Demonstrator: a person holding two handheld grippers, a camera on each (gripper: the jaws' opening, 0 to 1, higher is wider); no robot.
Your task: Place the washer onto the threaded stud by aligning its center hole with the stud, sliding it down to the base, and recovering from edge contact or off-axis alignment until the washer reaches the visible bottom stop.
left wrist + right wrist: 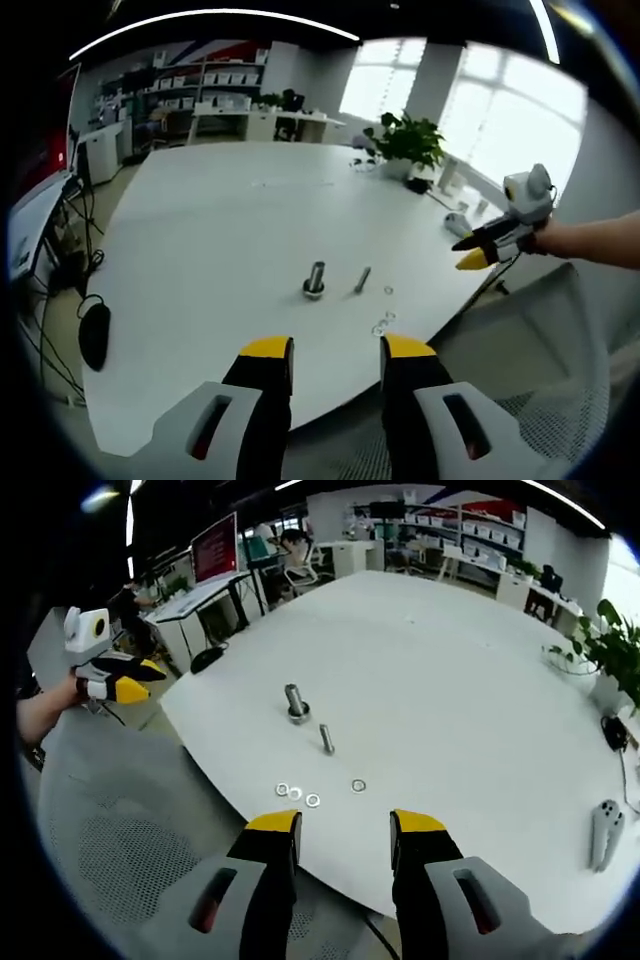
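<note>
An upright threaded stud (314,278) (296,702) stands on its base on the white table (220,230) (450,670). Beside it lies a loose bolt (362,280) (326,739). Several small washers (381,325) (313,800) lie flat near the table's front edge, one washer (358,785) a little apart. My left gripper (337,350) (125,685) hovers off the table edge, open and empty. My right gripper (345,825) (475,250) is also open and empty, just short of the washers. A hand (590,240) (40,710) holds each gripper.
A mesh chair back (120,830) (560,350) sits below the table edge. A potted plant (405,140) (620,645) and a white controller (603,835) are at the table's far side. Desks and shelves (200,90) stand behind.
</note>
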